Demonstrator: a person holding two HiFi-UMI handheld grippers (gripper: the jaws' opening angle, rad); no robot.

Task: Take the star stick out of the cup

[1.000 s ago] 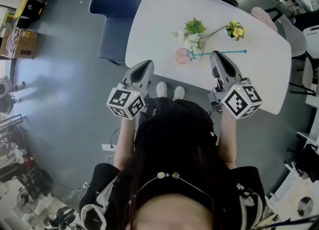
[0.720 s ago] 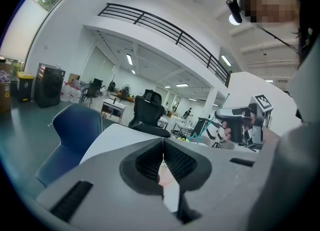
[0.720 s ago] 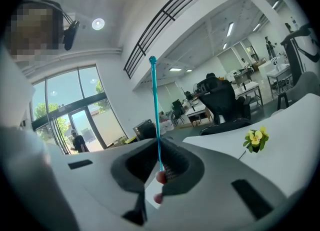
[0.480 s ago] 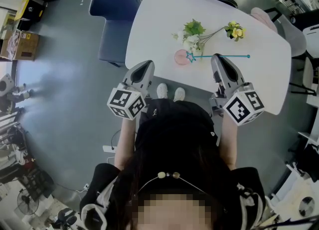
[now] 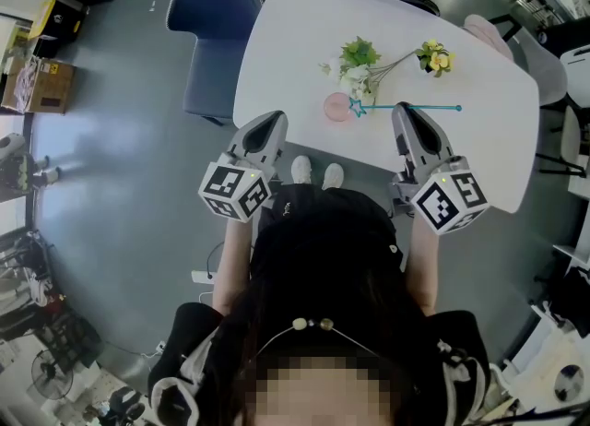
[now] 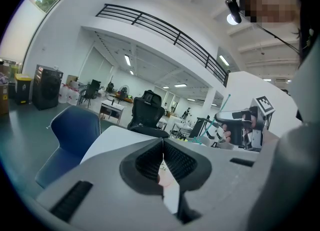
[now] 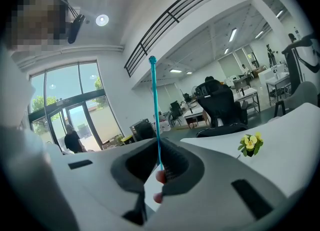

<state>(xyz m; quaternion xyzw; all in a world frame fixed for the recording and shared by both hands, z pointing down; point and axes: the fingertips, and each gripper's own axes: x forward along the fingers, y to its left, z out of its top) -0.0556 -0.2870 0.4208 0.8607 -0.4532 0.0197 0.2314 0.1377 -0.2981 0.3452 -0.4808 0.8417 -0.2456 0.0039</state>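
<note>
Extraction step, by the look of it. Right gripper (image 5: 403, 111) has its jaws closed on the star stick (image 5: 419, 108), pinching the thin teal shaft partway along; in the right gripper view the shaft rises straight up out of the jaws. Stick runs level along the table's (image 5: 304, 28) near edge, with the star end touching or just beside the pink cup (image 5: 335, 107) rim; cannot tell if the star is fully clear of the cup. Cup sits by the near edge, toward the near-left corner. Left gripper (image 5: 274, 120) hangs off the near-left corner, jaws together, holding nothing. Next move likely calls for drawing the stick right and up, away from the cup, gently enough not to tip the cup.
</note>
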